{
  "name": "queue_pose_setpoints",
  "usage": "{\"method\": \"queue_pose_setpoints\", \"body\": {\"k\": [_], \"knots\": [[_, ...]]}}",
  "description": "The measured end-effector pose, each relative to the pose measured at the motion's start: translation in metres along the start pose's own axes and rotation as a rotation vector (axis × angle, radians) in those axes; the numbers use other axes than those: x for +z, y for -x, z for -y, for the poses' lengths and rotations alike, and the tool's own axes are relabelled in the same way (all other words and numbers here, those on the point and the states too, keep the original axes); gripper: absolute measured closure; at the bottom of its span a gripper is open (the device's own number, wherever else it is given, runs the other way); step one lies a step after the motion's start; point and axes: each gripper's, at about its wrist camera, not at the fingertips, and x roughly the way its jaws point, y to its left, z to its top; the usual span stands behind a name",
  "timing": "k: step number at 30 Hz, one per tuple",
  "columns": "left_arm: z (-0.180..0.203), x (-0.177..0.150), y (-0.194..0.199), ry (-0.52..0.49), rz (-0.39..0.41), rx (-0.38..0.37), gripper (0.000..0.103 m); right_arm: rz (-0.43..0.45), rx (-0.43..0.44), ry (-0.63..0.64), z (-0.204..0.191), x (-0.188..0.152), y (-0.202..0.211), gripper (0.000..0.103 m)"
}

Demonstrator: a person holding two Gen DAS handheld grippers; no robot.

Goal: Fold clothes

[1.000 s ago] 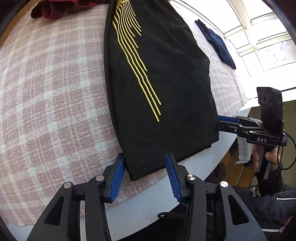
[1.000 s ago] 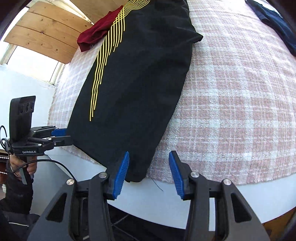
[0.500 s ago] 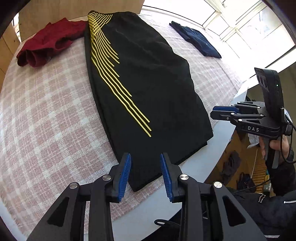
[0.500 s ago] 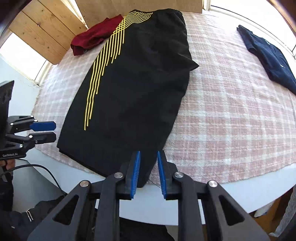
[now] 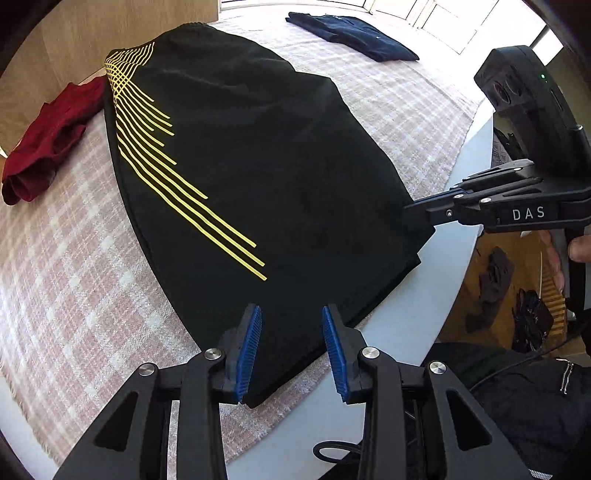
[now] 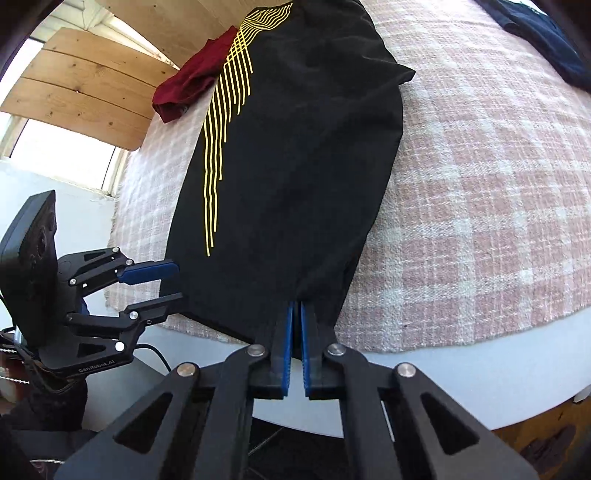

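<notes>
1. The black garment (image 5: 258, 177) lies flat and lengthwise on the bench (image 5: 325, 417), over a pink-and-white checked cloth (image 5: 74, 266). It is smooth dark fabric with a fan of thin yellow stripes (image 5: 162, 162) running from its far end towards the near hem. Its near hem sits at the bench's curved white edge.
2. The left tool (image 5: 291, 347) reaches in from 6 o'clock in the left wrist view, its two blue ribbed pads spread wide on either side of the garment's near corner; whether they touch the fabric cannot be told. In the right wrist view it shows at 9 o'clock (image 6: 168, 282), one finger above the hem edge and one below it.
3. The right tool (image 6: 296, 325) comes in from 6 o'clock in its own view, its blue pads pressed almost together on the hem of the garment, which bunches slightly at the pinch. In the left wrist view it enters from 3 o'clock (image 5: 419, 216), held by a hand (image 5: 570, 254) off the bench edge.
4. A crumpled dark red garment (image 5: 40, 147) lies at 10 o'clock beside the black one's far end.
5. A folded navy garment (image 5: 354, 33) lies apart at 1 o'clock.
</notes>
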Motion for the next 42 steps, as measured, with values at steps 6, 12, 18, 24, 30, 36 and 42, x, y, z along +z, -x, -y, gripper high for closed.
{"method": "queue_pose_setpoints", "body": {"k": [6,12,18,24,30,36,42], "knots": [[0.023,0.006,0.017,-0.091,0.069,-0.108,0.055,0.029,0.012,0.021,-0.022,0.017,0.003,0.098],[0.060,0.037,-0.023,-0.121,0.051,-0.126,0.055,0.035,0.022,0.018,-0.031,0.021,0.000,0.099],[0.027,0.044,-0.042,-0.039,0.040,-0.129,0.082,0.049,0.016,-0.002,-0.031,0.020,0.004,0.083],[0.005,0.043,-0.046,-0.006,0.050,-0.094,0.084,0.027,-0.168,0.108,-0.026,-0.024,0.007,0.069],[-0.009,0.044,-0.043,0.030,0.075,-0.086,0.084,0.007,-0.254,0.310,-0.053,-0.037,-0.019,0.069],[0.003,0.041,-0.031,0.025,0.084,-0.074,0.084,-0.033,-0.275,0.351,-0.057,-0.027,-0.039,0.069],[0.002,0.042,-0.028,0.023,0.084,-0.074,0.084,-0.051,-0.314,0.328,-0.046,-0.021,-0.037,0.098]]}}
